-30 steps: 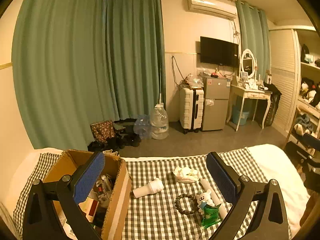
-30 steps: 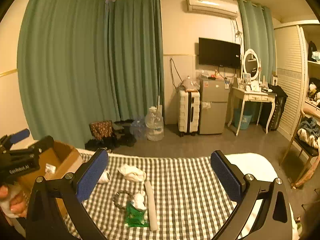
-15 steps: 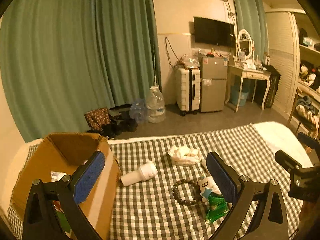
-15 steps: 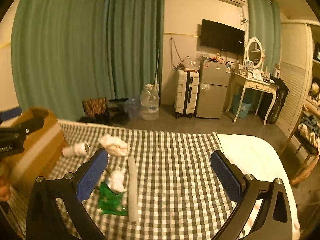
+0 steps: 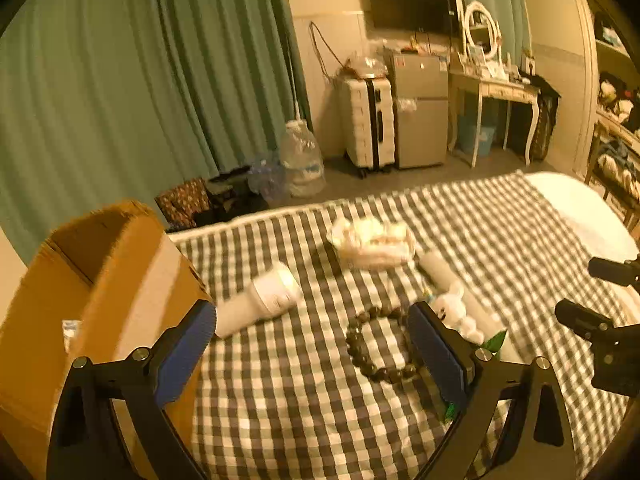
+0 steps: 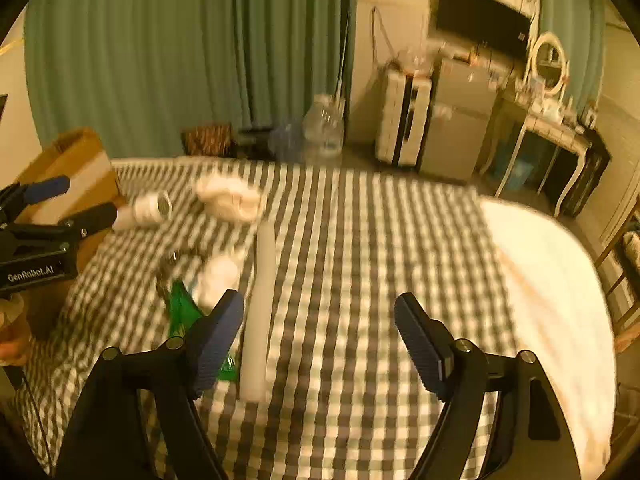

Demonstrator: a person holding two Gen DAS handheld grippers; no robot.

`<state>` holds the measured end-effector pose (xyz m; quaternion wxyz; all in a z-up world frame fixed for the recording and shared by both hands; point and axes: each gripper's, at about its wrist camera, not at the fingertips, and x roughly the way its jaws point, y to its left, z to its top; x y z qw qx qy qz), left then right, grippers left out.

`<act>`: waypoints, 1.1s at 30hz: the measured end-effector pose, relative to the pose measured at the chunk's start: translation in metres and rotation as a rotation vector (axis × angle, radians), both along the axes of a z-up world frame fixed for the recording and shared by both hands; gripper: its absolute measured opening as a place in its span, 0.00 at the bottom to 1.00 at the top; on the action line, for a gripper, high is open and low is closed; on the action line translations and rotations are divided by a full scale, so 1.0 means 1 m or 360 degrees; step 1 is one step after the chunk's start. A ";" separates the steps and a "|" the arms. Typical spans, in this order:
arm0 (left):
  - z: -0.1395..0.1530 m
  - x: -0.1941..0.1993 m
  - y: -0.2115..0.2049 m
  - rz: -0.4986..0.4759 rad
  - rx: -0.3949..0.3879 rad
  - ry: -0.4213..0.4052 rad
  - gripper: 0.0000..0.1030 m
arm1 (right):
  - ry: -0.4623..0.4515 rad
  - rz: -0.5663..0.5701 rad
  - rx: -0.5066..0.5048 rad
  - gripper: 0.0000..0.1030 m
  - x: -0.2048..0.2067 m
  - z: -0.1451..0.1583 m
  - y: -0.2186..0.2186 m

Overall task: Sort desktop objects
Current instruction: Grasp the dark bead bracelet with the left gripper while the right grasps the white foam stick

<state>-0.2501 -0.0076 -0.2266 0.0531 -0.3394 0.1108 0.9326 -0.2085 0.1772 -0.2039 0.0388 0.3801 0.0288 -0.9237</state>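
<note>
Both sets of tongs are released and carry nothing. The left tongs (image 5: 308, 344) stand wide apart above the checked cloth of the bed (image 5: 500, 216); the right tongs (image 6: 318, 336) stand equally wide above the bed's near half.

Items to be sorted lie in a cluster toward the bed's left side, near the cardboard box (image 5: 100, 280) that stands at the left edge:

- Bead bracelet (image 5: 378, 344): dark round beads in a closed ring, lying flat. It lies just inside the right finger of the left tongs, between the two fingers and slightly ahead of them.
- White bottle (image 5: 260, 300): a short cylinder on its side, long axis running from the box toward the bed's middle, wide end away from the box. It lies just ahead of the left finger of the left tongs.
- White tube (image 6: 262, 308): long and slender, long axis running from the near edge toward the far edge. It lies just beside the left finger of the right tongs, on that finger's inner side.
- Green packet (image 6: 182, 310) with a white figure (image 6: 218, 276) at its far end, touching or nearly touching the tube's left side; blur prevents a closer reading.
- Crumpled white wrapper (image 5: 372, 236), farther toward the far edge.

Judgement: the left tongs are nearer the bracelet and the bottle; the right tongs are nearer the tube. The tube's axis runs roughly along the right tongs' line of sight, so closing across its width appears feasible without turning the wrist. The ring gives the left tongs only a thin rim to grip.
</note>
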 end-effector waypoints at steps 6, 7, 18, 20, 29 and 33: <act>-0.029 -0.012 -0.002 -0.0007 -0.0028 -0.0120 0.89 | -0.0165 0.0041 -0.0050 0.65 -0.011 -0.029 -0.006; -0.033 -0.013 -0.003 -0.0009 -0.0016 -0.0140 0.88 | -0.0174 0.0051 -0.0051 0.65 -0.012 -0.032 -0.008; -0.069 -0.032 -0.003 -0.0022 0.0054 -0.0277 0.87 | -0.0339 0.0119 -0.0062 0.46 -0.028 -0.064 -0.028; -0.074 -0.037 -0.002 -0.0013 0.0054 -0.0293 0.87 | -0.0349 0.0122 -0.0077 0.46 -0.028 -0.065 -0.028; -0.095 -0.048 0.001 -0.0026 0.0077 -0.0390 0.77 | -0.0352 0.0126 -0.0023 0.47 -0.031 -0.073 -0.034; -0.093 -0.040 0.014 -0.0162 0.0033 -0.0376 0.37 | -0.0347 0.0127 -0.0066 0.46 -0.032 -0.076 -0.032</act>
